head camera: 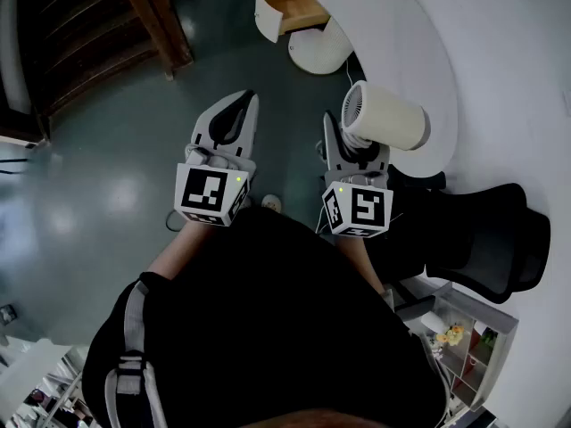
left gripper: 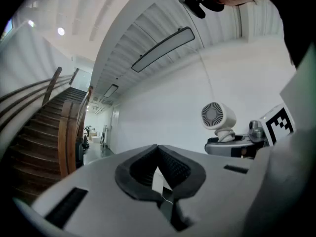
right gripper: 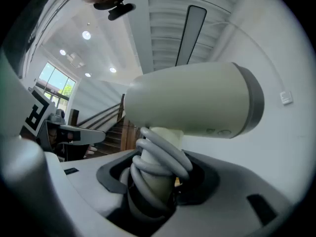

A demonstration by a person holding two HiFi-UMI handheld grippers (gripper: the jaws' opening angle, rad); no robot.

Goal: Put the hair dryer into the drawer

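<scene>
A cream hair dryer (head camera: 388, 117) with a grey cord wound round its handle stands upright in my right gripper (head camera: 355, 145), which is shut on the handle. In the right gripper view the dryer's barrel (right gripper: 197, 100) lies crosswise above the jaws and the wrapped handle sits between them (right gripper: 153, 181). My left gripper (head camera: 230, 119) is held level beside it, shut with nothing in it (left gripper: 163, 181); from there the hair dryer (left gripper: 217, 116) shows at the right. A drawer (head camera: 294, 9) with a wooden inside stands open at the top, ahead of both grippers.
A white curved desk (head camera: 446, 52) runs along the right, with the drawer at its far end. A black office chair (head camera: 486, 239) stands close at the right. A dark wooden staircase (head camera: 98, 25) is at the upper left. The floor (head camera: 107, 176) is glossy grey.
</scene>
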